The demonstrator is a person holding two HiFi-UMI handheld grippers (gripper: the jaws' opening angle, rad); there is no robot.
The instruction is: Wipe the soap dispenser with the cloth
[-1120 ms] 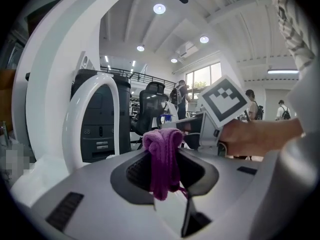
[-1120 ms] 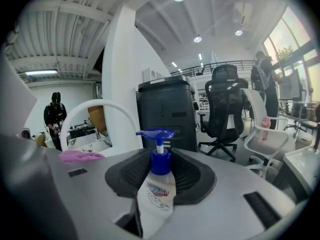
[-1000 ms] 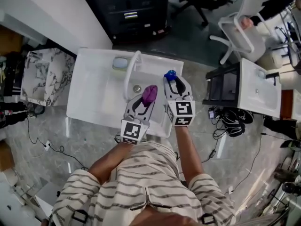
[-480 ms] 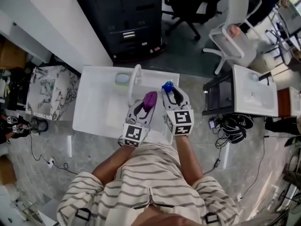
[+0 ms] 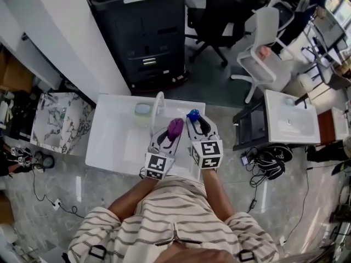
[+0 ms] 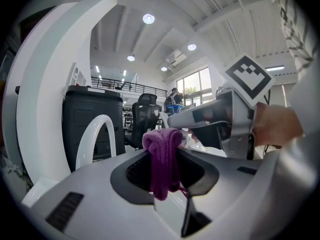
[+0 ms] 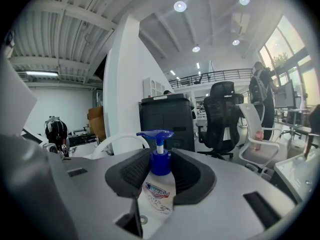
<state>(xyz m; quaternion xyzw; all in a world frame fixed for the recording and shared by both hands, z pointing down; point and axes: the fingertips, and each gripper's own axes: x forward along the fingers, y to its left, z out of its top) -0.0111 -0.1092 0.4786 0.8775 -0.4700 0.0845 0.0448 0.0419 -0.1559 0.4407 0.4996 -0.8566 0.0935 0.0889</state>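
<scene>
A clear soap dispenser (image 7: 159, 186) with a blue pump top (image 5: 192, 114) stands upright between the jaws of my right gripper (image 5: 197, 123), which is shut on its body. My left gripper (image 5: 170, 131) is shut on a bunched purple cloth (image 6: 164, 160), also seen as the purple cloth (image 5: 175, 127) in the head view. The two grippers are held side by side above the white sink (image 5: 109, 141), the cloth just left of the dispenser and apart from it. In the left gripper view the right gripper (image 6: 220, 121) shows close on the right.
A white curved faucet (image 5: 157, 104) rises at the sink's back, with a pale soap bar (image 5: 142, 109) beside it. A black cabinet (image 5: 143, 34) stands behind the sink. A second white sink (image 5: 288, 125), office chairs and cables lie to the right.
Both grippers have risen with the cloth and the dispenser still held. The head view has pulled back and tilted, so the sink sits lower in the picture and more of the room behind it shows.
</scene>
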